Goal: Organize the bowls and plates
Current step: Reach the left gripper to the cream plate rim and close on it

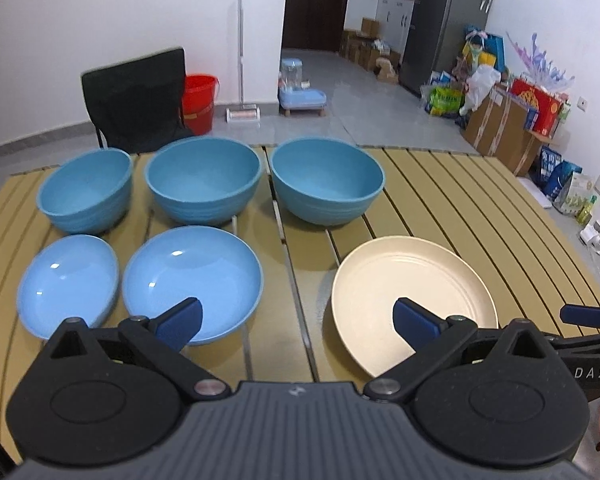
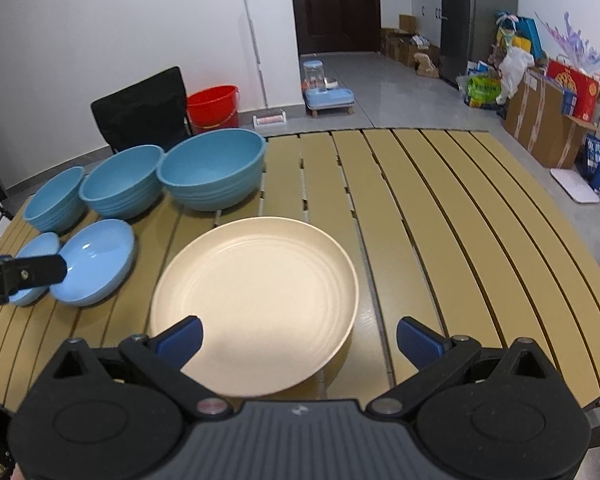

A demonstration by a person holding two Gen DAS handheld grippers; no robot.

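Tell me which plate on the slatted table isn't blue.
The cream round plate, alone on the right in front of the right gripper; the two glossy blue plates sit together at left.

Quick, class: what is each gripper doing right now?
Left gripper: open, holding nothing.
Right gripper: open, holding nothing, over the cream plate.

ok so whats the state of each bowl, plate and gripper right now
left bowl: upright, empty
middle bowl: upright, empty
right bowl: upright, empty
small blue plate: flat on table, empty
larger blue plate: flat, empty
cream plate: flat, empty, apart from the blue ones
left gripper: open, holding nothing
right gripper: open, holding nothing
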